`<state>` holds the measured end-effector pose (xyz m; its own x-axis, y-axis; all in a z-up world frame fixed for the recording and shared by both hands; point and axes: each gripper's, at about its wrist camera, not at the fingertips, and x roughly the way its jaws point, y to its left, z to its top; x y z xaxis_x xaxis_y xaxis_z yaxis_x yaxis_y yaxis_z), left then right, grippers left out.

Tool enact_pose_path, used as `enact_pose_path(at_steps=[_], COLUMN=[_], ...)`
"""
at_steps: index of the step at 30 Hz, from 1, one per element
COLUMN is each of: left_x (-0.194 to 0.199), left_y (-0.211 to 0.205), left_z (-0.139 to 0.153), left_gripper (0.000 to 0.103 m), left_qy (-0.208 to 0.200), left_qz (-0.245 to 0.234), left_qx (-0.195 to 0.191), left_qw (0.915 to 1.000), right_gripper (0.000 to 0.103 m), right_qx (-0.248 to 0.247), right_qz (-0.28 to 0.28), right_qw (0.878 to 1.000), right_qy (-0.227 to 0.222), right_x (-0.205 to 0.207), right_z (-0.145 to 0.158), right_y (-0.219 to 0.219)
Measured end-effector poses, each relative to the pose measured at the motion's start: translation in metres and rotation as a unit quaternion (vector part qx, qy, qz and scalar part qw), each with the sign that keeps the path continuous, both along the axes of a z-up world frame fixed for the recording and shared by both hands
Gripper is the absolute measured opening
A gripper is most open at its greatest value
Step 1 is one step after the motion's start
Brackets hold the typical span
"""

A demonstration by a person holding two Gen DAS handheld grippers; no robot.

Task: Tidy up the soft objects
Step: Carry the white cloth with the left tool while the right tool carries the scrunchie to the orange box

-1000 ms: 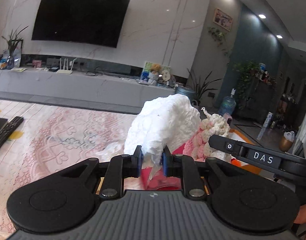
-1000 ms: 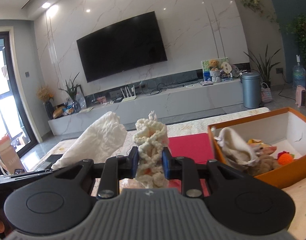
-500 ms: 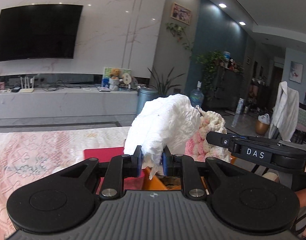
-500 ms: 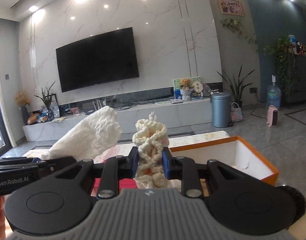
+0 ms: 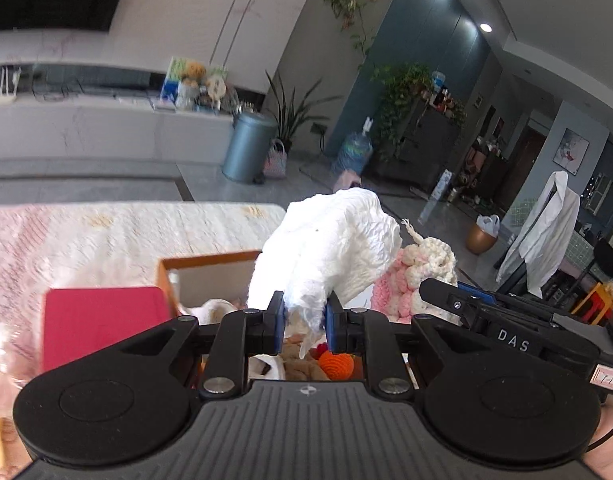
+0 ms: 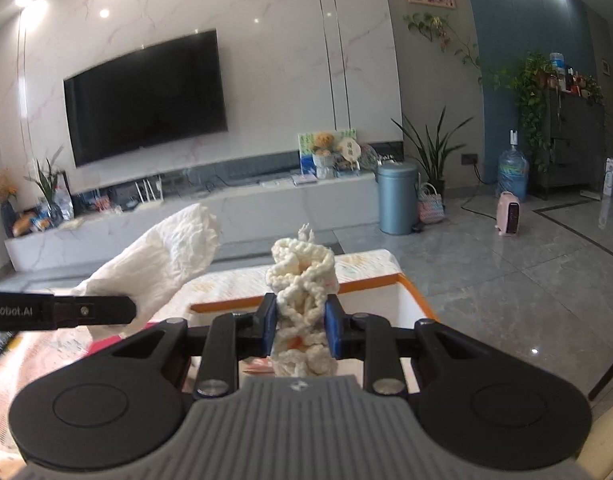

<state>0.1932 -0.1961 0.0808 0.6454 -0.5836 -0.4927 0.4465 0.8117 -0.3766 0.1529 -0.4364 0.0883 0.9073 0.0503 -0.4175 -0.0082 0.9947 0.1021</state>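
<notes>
The left claw (image 5: 304,322) is pinched on the lower corner of a crumpled white cloth (image 5: 330,252), so the bulk of the cloth stands up and forward of the blue pads instead of trailing; held by its edge like that, it should fall clear once the pads part. The right claw (image 6: 300,330) is clamped around the middle of a cream crocheted piece (image 6: 302,276), whose knotted top pokes above the pads and whose lower end bunches just below them; in the left wrist view the same piece shows pink rows on its side (image 5: 390,292). The two claws travel side by side, the right one just to the right of the left, each showing in the other's camera. Directly under and ahead of both sits an orange-rimmed box (image 6: 370,284) with white inner walls, resting on a tabletop covered by a pale patterned cloth (image 5: 106,232). Below the left claw's pads the box already holds soft toys, among them an orange crocheted ball (image 5: 336,362) and a brownish plush (image 5: 302,368). A red flat object (image 5: 102,320), perhaps a book or lid, lies left of the box. Both loads appear to be held high so they clear the box wall before being dropped inside, which looks like the step in hand.
</notes>
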Motion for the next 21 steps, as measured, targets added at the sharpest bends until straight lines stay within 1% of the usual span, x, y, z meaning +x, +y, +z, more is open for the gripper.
enact_pose_path(at_steps=[5,12,15,17,21], left_x=[0.03,0.072,0.091,0.101,0.111], left_y=[-0.027,-0.061,-0.067,-0.074,-0.076], left_z=[-0.024,-0.053,-0.07,-0.081,-0.103], left_gripper=[0.021,0.021,0.021,0.022,0.023], left_qy=[0.057,0.135,0.174,0.201,0.236], left_qz=[-0.026,-0.034,-0.026,-0.023,-0.032], left_qx=[-0.005,-0.015,-0.019,-0.027,-0.067], left_qw=[0.9981,0.9901,0.9843,0.9789,0.9688], right_gripper=[0.024,0.024,0.024,0.025,0.025], right_qx=[-0.028,-0.066,-0.074,-0.084,-0.093], right_qz=[0.002,0.007,0.006,0.012,0.027], right_qw=[0.999,0.994,0.991,0.989,0.983], right_qy=[0.039,0.084,0.108,0.122,0.157], right_x=[0.033,0.069,0.083,0.093,0.111], right_z=[-0.02,-0.042,-0.05,-0.055,-0.069], right_y=[-0.015,-0.035,-0.042,-0.044,-0.049])
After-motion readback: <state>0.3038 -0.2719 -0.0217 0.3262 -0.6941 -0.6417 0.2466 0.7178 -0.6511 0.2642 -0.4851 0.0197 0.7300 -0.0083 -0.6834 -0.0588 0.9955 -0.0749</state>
